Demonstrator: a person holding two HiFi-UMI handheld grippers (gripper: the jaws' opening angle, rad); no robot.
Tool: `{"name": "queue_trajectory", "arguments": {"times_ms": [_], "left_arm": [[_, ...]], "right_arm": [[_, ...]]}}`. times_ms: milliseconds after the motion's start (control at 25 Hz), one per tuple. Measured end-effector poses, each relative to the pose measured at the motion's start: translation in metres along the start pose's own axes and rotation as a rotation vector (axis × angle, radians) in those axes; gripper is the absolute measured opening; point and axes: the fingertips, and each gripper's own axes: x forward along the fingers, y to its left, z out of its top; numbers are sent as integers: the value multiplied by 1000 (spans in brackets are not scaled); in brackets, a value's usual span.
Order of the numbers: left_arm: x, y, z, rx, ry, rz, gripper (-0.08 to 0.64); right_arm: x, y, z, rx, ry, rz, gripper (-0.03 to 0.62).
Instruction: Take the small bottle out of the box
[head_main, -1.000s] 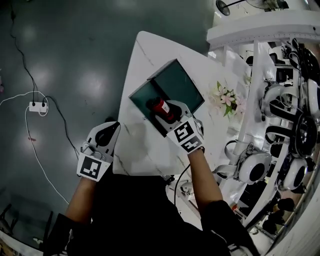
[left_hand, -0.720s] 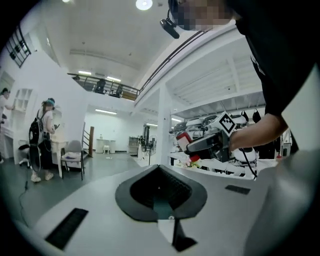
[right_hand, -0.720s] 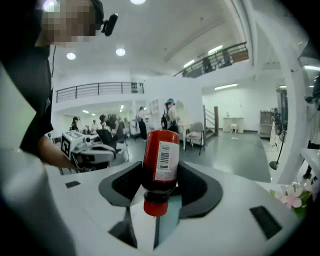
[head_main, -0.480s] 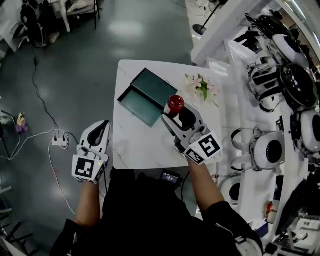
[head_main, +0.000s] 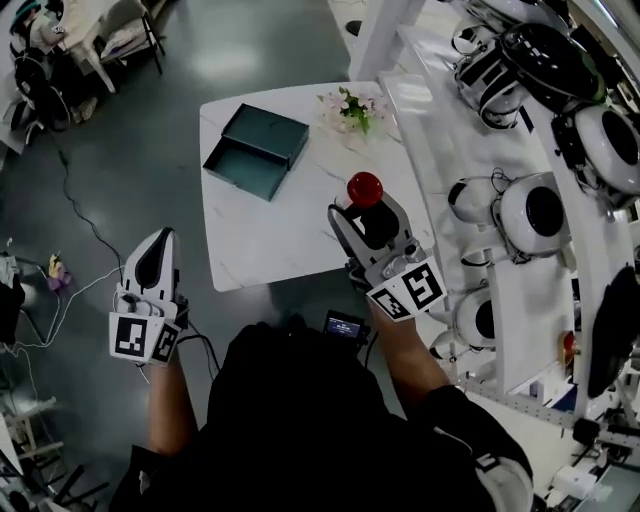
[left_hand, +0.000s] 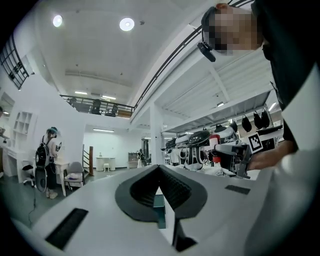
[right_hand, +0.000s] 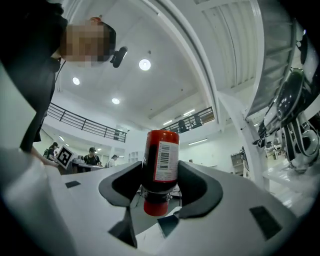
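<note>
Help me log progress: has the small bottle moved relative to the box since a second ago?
Yes. The small bottle, clamped in the right gripper, has left the box and is now well right of it.

Bright, even indoor light; round ceiling lamps (left_hand: 126, 23) high above the left tool (left_hand: 159, 169) flare white; floor (head_main: 150, 130) beyond the worktop (head_main: 280, 230) carries soft glare patches; heavy fisheye bending and black corners in both gripper views; small bottle (right_hand: 160, 160) in the right tool (right_hand: 160, 175) sharp, jaw bases nearest the lens soft.
</note>
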Motion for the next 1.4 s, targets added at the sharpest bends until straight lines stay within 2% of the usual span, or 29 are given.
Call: {"name": "queue_trajectory", "arguments": {"times_ms": [120, 240, 560, 720, 1040, 1200, 1400], "left_arm": [[-14, -11, 5, 1, -7, -13, 15], [-31, -19, 4, -33, -22, -27, 15], [-117, -42, -38, -170, 6, -81, 15], [-173, -58, -44, -175, 22, -104, 15], [-279, -84, -62, -175, 53, -102, 15], [-308, -100, -77, -200, 68, -86, 15], [-318, -113, -81, -207, 68, -59, 15]], "right_arm": [[-27, 7, -12, 30, 23, -37, 238], [-50, 23, -26, 54, 45, -63, 238], [-98, 113, -46, 17, 113, -78, 238], [-127, 163, -47, 18, 129, -85, 238], [-181, 251, -61, 54, 191, -70, 238], [-204, 279, -66, 77, 232, -52, 238], [-224, 288, -70, 97, 262, -41, 238]]}}
